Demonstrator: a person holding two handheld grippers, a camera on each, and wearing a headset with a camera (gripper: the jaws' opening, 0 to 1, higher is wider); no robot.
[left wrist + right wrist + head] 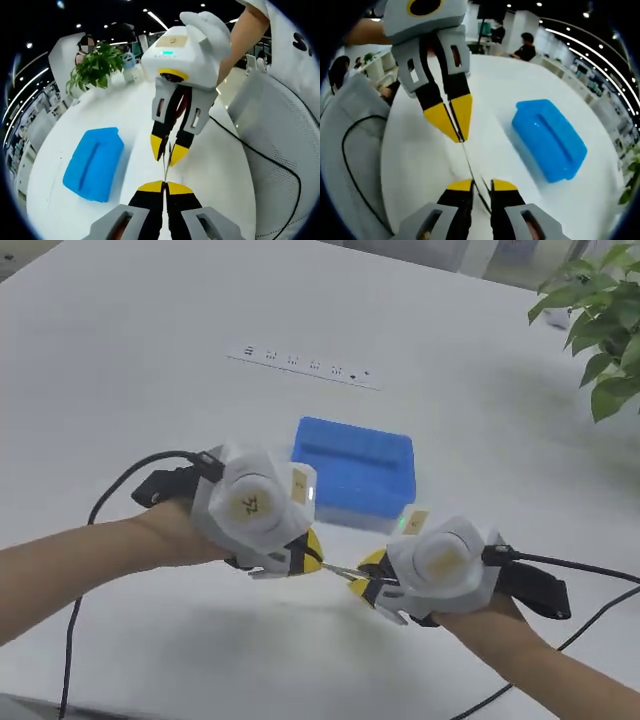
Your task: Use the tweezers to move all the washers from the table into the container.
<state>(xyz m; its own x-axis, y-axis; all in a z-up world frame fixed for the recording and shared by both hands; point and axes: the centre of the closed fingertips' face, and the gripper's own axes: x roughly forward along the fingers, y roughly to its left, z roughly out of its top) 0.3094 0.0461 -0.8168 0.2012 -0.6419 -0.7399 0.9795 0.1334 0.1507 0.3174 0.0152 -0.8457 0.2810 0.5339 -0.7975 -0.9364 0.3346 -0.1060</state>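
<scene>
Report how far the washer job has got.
Done: nothing the pictures confirm; the blue container hides its inside. In hand: the tweezers span both grippers, with the left gripper shut on one end and the right gripper with its jaws around the legs, grip unclear. Left: picking up the washers and dropping them in.

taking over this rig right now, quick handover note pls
Left tool: shut on one end of the tweezers.
Right tool: jaws parted either side of the tweezers' other end; contact unclear.
Blue container: on the table just beyond the tools, lid on.
Done: tweezers picked up, held between the two tools.
To do: settle the tweezers grip, probably open the container, then move the washers in.
</scene>
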